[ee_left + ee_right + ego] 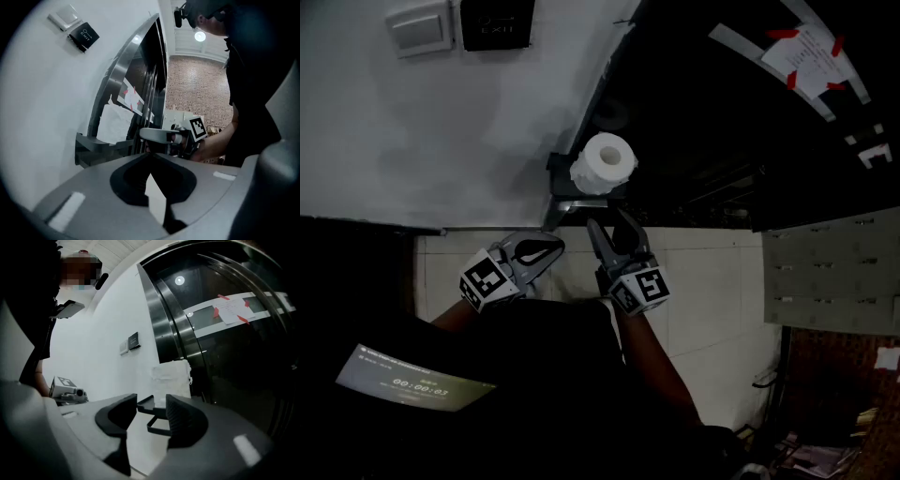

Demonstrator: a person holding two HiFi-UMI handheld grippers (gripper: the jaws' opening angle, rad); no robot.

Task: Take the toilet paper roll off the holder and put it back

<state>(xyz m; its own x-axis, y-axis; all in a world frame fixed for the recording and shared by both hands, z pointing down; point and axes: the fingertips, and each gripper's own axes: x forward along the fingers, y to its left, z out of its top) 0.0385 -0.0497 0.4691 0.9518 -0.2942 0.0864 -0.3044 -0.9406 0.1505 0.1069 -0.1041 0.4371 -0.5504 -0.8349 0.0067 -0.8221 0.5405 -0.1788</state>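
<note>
Hovering low at the left, your left tool [553,247] has its jaws pressed together, empty. Your right tool [609,225] stands spread with nothing between, just short of the holder [565,184] edge. The toilet paper roll [604,162] sits on the holder, clear of both tools.

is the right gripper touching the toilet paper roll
Apart. The head view shows the right gripper below the toilet paper roll, with a clear gap between its jaw tips and the paper.
</note>
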